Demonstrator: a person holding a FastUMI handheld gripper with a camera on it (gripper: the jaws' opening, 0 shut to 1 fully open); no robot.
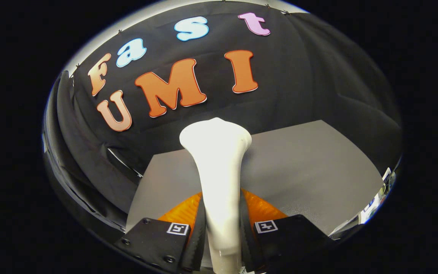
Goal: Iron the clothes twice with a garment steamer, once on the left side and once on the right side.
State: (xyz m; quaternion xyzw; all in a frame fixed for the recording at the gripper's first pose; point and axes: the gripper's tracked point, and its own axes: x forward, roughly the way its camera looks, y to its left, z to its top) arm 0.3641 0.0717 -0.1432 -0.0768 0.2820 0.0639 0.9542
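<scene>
I found the gripper [222,228] closed on the garment steamer [218,179], with both fingers [198,232] pressed against the sides of its white handle. The handle ran up between the fingers and widened into a flared head that stood ahead of them, above the counter [310,167]. The head pointed toward the far edge of the counter and the black cloth wall [318,76] behind it. I could not see the steamer's plate face, as only the back of the head was turned to the camera.

An orange piece [259,207] showed low on either side of the handle, just behind the fingers' tips; I could not tell what it belonged to. The counter surface was grey and flat. Its far edge met the cloth wall, and its left edge ran beside more black cloth [89,171]. At the counter's near right corner, some small, blurred items [375,201] were present; I could not identify them. I could not tell where the clothes were.
</scene>
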